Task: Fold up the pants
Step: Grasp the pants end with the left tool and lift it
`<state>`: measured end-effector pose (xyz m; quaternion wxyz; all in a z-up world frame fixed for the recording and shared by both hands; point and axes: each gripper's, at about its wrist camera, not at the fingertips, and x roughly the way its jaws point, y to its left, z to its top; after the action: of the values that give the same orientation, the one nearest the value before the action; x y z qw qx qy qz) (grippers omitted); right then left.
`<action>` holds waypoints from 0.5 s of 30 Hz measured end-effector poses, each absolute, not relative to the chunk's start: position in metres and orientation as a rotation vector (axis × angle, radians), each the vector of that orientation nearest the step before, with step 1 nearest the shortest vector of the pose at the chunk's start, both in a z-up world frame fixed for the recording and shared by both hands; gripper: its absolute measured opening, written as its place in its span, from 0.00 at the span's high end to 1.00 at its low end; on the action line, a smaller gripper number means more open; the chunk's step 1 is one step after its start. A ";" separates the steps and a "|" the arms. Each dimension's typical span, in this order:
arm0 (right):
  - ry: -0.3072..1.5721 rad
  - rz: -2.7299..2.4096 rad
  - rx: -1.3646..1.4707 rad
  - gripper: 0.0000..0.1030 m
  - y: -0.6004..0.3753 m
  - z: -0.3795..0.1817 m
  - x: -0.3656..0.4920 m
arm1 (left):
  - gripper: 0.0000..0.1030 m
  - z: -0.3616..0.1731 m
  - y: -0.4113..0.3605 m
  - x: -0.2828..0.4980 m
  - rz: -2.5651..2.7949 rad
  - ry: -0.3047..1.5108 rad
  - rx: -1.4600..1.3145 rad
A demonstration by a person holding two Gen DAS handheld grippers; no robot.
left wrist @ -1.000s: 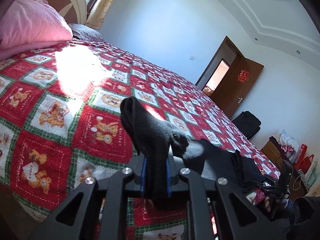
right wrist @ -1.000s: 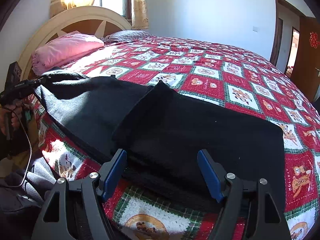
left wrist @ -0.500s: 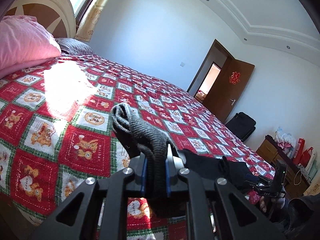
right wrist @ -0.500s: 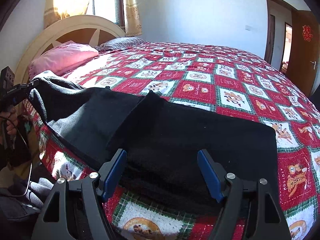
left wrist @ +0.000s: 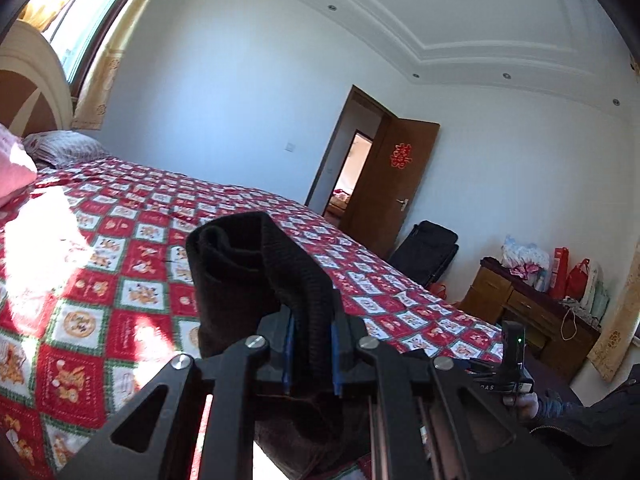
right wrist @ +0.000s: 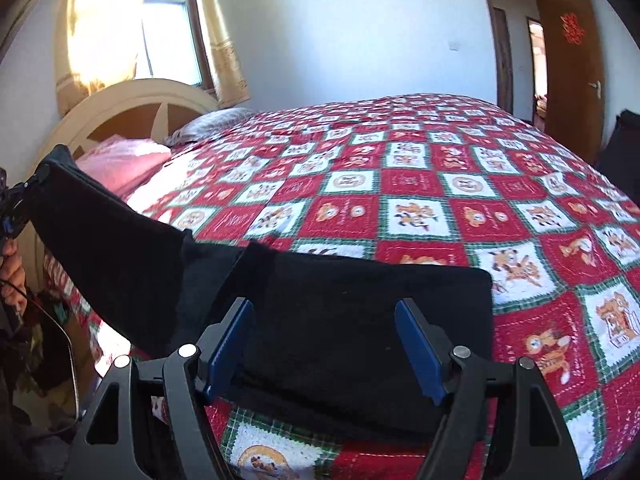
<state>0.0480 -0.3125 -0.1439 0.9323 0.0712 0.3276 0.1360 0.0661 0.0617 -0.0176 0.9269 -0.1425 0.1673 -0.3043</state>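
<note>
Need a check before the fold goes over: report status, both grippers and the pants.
Left gripper shut on pants end, raised. Right gripper open above the flat part. Bed ahead shows nothing in the way.

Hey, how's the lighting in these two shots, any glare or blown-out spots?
Left wrist view: a sun patch on the quilt is washed out white. Right wrist view: the window and curtain glare bright, and the black pants show almost no detail.

A wide bed carries a red, white and green patchwork quilt. On the quilt lie black pants near the front edge, one end lifted, and a pink pillow beside a grey pillow at the headboard.
</note>
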 end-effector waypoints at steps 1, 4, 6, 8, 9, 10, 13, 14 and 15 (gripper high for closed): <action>0.674 0.268 0.166 0.27 -0.320 -0.144 0.048 | 0.86 -0.014 0.052 0.068 -0.641 0.343 -0.279; 0.688 0.228 0.229 0.27 -0.343 -0.146 0.049 | 0.86 -0.008 0.025 0.074 -0.697 0.351 -0.241; 0.693 0.197 0.265 0.27 -0.358 -0.146 0.048 | 0.86 -0.006 0.006 0.076 -0.736 0.361 -0.215; 0.696 0.146 0.301 0.27 -0.373 -0.147 0.048 | 0.86 -0.005 -0.013 0.079 -0.777 0.377 -0.193; 0.696 0.125 0.317 0.27 -0.380 -0.148 0.048 | 0.86 -0.005 -0.021 0.079 -0.794 0.384 -0.181; 0.697 0.105 0.335 0.27 -0.388 -0.149 0.047 | 0.86 -0.004 -0.030 0.080 -0.811 0.390 -0.167; 0.702 0.052 0.372 0.27 -0.409 -0.154 0.046 | 0.86 -0.005 -0.059 0.081 -0.868 0.418 -0.128; 0.703 0.034 0.381 0.27 -0.415 -0.156 0.045 | 0.86 -0.006 -0.069 0.082 -0.889 0.431 -0.113; 0.706 0.023 0.387 0.27 -0.419 -0.158 0.045 | 0.86 -0.008 -0.078 0.083 -0.906 0.446 -0.098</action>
<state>0.0449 -0.4191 -0.1576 0.9200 0.1885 0.3434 0.0114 0.0833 -0.0778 -0.0077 0.8741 -0.0471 0.2135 -0.4338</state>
